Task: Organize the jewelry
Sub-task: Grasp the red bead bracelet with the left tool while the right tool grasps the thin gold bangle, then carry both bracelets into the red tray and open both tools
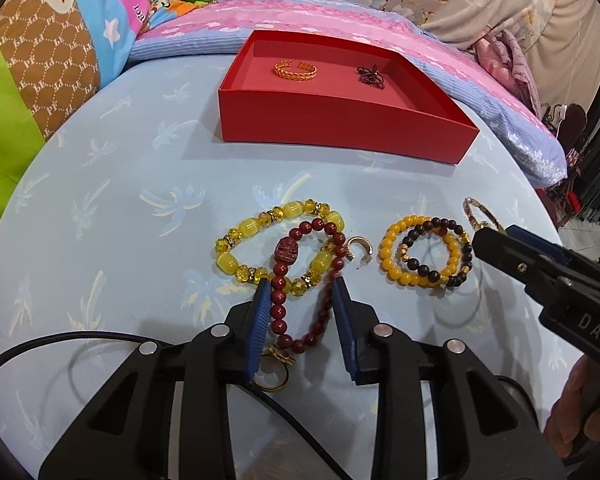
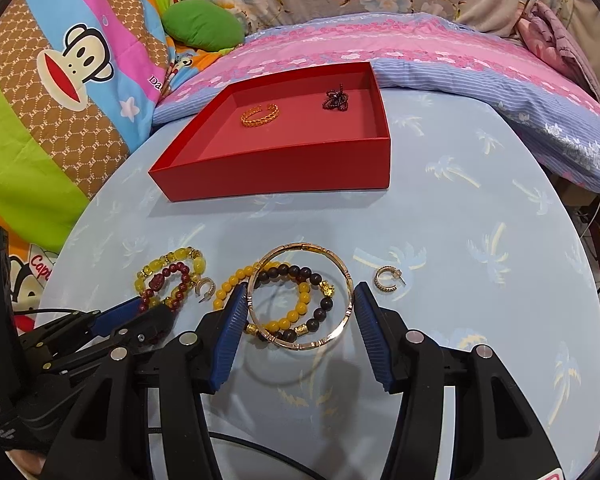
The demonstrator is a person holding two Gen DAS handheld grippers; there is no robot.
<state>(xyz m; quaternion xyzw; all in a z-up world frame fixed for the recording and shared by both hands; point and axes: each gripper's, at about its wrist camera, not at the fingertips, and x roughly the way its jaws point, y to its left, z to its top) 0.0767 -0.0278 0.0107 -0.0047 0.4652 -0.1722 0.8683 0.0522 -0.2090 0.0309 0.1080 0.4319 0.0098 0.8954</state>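
Both the left gripper (image 1: 302,284) and right gripper (image 2: 300,296) are spread and empty, and closing risks snagging neighbours: the red bead strand (image 1: 300,304) between the left fingers overlaps the yellow bracelet (image 1: 280,244), and the gold bangle (image 2: 302,296) between the right fingers rings two beaded bracelets (image 2: 296,300).

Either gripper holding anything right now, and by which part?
Nothing is held. Left gripper is open astride the red bead strand; right gripper is open around the gold bangle.

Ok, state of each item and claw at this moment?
Red box: open, holds two pieces.
Gold cuff: in box.
Dark bead cluster: in box.
Red bead strand: on table, between open left claw fingers.
Gold bangle: on table, between open right claw fingers.
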